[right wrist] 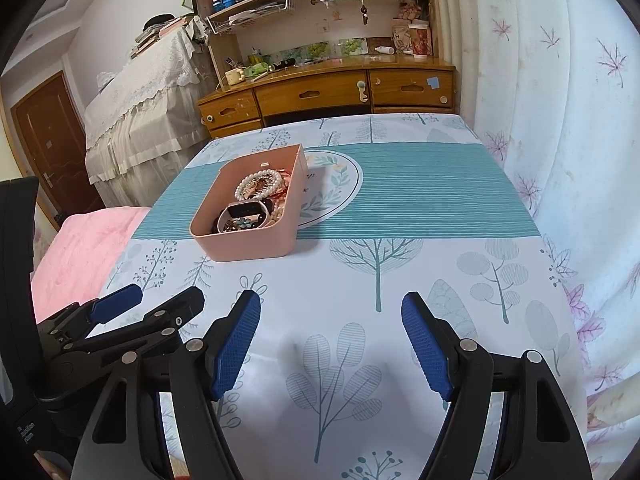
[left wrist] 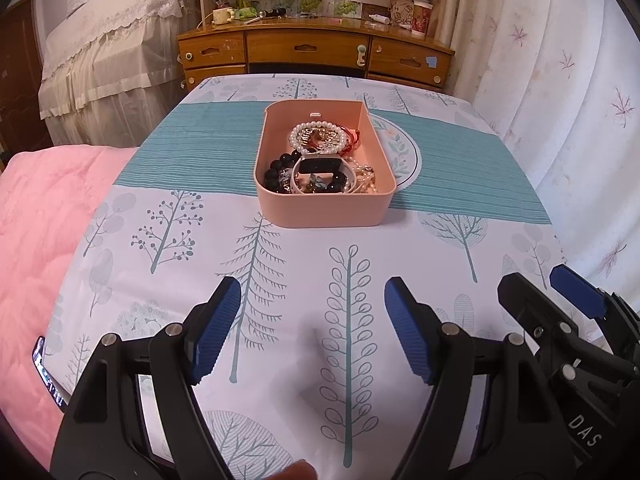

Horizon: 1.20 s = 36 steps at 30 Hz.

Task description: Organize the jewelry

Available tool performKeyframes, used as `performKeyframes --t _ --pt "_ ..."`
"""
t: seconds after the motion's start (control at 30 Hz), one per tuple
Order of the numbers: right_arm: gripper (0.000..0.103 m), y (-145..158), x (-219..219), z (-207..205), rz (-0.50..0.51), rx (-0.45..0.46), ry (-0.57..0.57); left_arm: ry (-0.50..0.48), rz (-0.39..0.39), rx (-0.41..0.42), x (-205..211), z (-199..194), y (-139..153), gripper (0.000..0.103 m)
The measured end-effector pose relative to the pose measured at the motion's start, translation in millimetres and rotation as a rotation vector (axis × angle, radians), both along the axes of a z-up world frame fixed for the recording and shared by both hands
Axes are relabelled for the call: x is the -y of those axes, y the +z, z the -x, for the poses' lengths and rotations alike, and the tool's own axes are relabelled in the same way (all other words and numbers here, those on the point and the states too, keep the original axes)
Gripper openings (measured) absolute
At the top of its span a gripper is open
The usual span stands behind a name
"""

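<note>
From the left wrist view, the left gripper [left wrist: 312, 300] hovers at 6 o'clock over the tree-printed bedsheet [left wrist: 400, 248], its blue-padded jaws standing wide apart with nothing between them. The pink box [left wrist: 320, 208] sits at about 12 o'clock from the jaws, well apart from them, on the teal striped band of the sheet. Inside it lies a tangle of jewelry: a pearl bracelet [left wrist: 318, 126] toward the far end, black beads [left wrist: 276, 170] at the near left, and a white-strapped watch [left wrist: 320, 165] in the middle; the pieces overlap so much that smaller items under them are hard to make out. The right gripper [left wrist: 560, 292] juts in at 4 o'clock, only partly in frame. A pink quilt [left wrist: 36, 240] fills 9 o'clock, and a blurred fingertip [left wrist: 296, 472] is cut off at the bottom edge. From the right wrist view, the right gripper [right wrist: 332, 312] likewise hangs at 6 o'clock with its jaws spread and empty. The pink box [right wrist: 248, 244] lies at 11 o'clock, its near wall hiding part of the contents; the pearl bracelet [right wrist: 258, 180] and watch [right wrist: 248, 210] show. The left gripper [right wrist: 152, 300] enters at 8 o'clock, its body cut off. A wooden dresser [right wrist: 320, 96] stands at 12 o'clock beyond the bed.
</note>
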State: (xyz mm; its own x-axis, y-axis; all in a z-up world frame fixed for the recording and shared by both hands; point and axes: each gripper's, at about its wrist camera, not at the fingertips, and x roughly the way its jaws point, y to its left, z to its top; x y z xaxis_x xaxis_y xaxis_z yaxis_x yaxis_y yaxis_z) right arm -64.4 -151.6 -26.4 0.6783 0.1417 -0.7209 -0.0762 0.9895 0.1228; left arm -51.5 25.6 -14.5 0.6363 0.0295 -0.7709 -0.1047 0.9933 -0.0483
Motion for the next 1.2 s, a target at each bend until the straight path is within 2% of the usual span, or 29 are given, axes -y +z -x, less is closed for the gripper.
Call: performKeyframes --t 1.2 --pt "0.074 -12 1 -1 -0.005 -0.012 -0.004 -0.001 0.003 -0.018 -2 -1 -8 0.072"
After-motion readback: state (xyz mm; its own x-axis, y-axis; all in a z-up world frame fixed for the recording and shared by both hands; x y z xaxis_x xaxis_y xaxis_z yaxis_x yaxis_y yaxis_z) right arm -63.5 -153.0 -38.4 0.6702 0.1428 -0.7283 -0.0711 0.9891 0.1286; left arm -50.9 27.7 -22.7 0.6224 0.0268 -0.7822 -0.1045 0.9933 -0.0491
